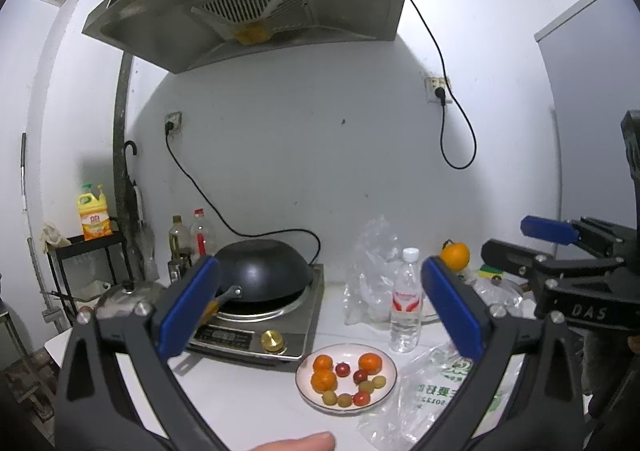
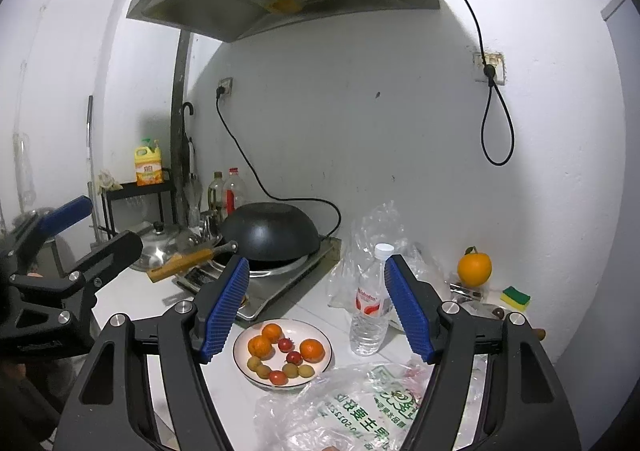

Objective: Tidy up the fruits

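Note:
A white plate (image 1: pixel 384 397) on the white counter holds small oranges (image 1: pixel 323 379), red cherry tomatoes (image 1: pixel 343 369) and yellow-green round fruits (image 1: pixel 366 386). It also shows in the right wrist view (image 2: pixel 320 335). A larger orange (image 1: pixel 455 255) sits apart at the back right, seen too in the right wrist view (image 2: pixel 474 269). My left gripper (image 1: pixel 318 307) is open and empty, held above the plate. My right gripper (image 2: pixel 316 311) is open and empty, also above the plate; it also shows in the left wrist view (image 1: pixel 516 241).
An upturned black wok (image 1: pixel 264 271) sits on an induction cooker (image 1: pixel 260 335) to the left. A water bottle (image 1: pixel 406 303) stands behind the plate. Crumpled plastic bags (image 2: pixel 352 407) lie at the front right. A sponge (image 2: pixel 516 297) lies at the far right.

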Motion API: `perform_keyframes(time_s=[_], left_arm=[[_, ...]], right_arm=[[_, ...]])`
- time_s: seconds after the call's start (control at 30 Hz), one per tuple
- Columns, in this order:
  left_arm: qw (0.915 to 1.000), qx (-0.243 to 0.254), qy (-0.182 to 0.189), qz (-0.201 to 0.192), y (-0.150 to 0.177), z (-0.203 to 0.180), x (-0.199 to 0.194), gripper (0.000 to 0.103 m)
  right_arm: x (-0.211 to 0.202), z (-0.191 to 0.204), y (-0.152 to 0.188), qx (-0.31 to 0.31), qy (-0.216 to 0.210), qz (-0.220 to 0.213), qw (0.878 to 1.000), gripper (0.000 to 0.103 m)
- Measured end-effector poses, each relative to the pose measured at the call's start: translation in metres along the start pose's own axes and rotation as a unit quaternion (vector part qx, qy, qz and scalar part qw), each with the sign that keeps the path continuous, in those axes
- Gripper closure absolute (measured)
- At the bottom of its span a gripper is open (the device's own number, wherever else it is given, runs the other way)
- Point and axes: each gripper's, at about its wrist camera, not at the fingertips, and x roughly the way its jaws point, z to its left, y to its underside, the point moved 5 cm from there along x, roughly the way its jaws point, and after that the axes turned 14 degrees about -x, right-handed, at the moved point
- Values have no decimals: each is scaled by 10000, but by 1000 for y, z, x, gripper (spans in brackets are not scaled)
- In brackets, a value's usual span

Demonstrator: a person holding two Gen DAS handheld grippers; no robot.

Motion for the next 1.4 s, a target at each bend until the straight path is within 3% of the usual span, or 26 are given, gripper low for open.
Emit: perform_keyframes(time_s=[0.37,0.67,1.4], left_arm=[[9998,134,-105,-100,2,-3,3,1],[9997,-85,192,159,6,-2,12,1],[9996,-40,195,220,12,-6,28,1]], right_arm=[[0,-1,-1,37,59,28,10000,30],[3,-7,6,203,74,101,9997,30],[9,-13,9,159,134,129,9997,30]])
